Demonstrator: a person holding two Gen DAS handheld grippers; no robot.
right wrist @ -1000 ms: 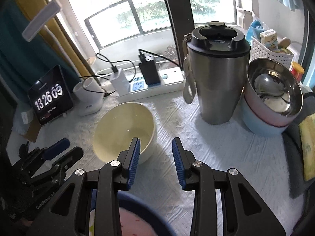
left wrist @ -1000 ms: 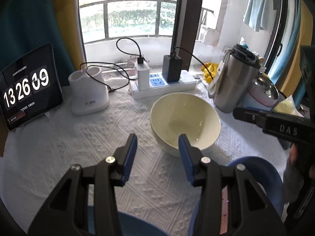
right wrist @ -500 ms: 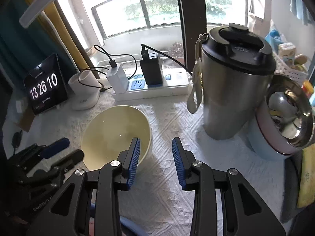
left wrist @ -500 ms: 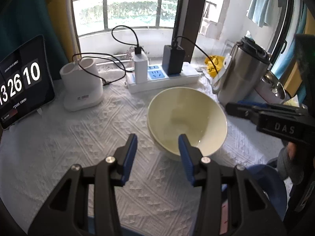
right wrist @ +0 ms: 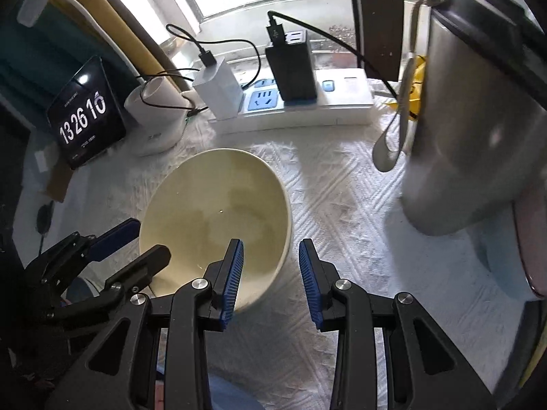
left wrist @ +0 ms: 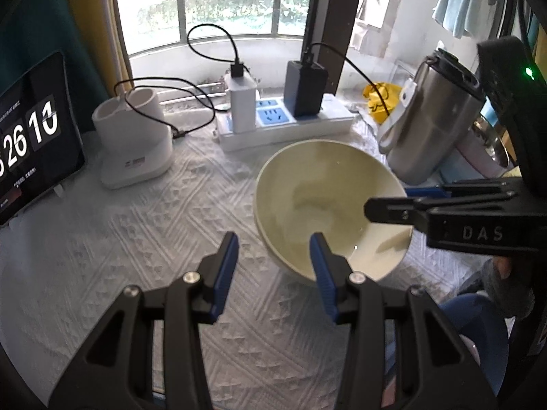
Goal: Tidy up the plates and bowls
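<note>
A pale yellow bowl (left wrist: pixel 324 201) stands empty on the white textured cloth; it also shows in the right wrist view (right wrist: pixel 218 218). My left gripper (left wrist: pixel 273 249) is open, its jaws astride the bowl's near-left rim. My right gripper (right wrist: pixel 270 256) is open, its jaws astride the bowl's near-right rim; it reaches over the bowl from the right in the left wrist view (left wrist: pixel 393 205). A stack of a pink and a light blue bowl (left wrist: pixel 478 160) with a steel bowl on top sits at the far right. A blue plate (left wrist: pixel 478 335) shows at the bottom right.
A steel tumbler (right wrist: pixel 478 119) stands right of the bowl. A power strip with chargers (left wrist: pixel 283 119) and cables lies behind it. A white holder (left wrist: pixel 133 143) and a tablet clock (left wrist: pixel 30 136) stand at the left.
Both grippers moved forward and closer to the yellow bowl. Each now has a finger over the bowl's rim. The jaws stayed open.
</note>
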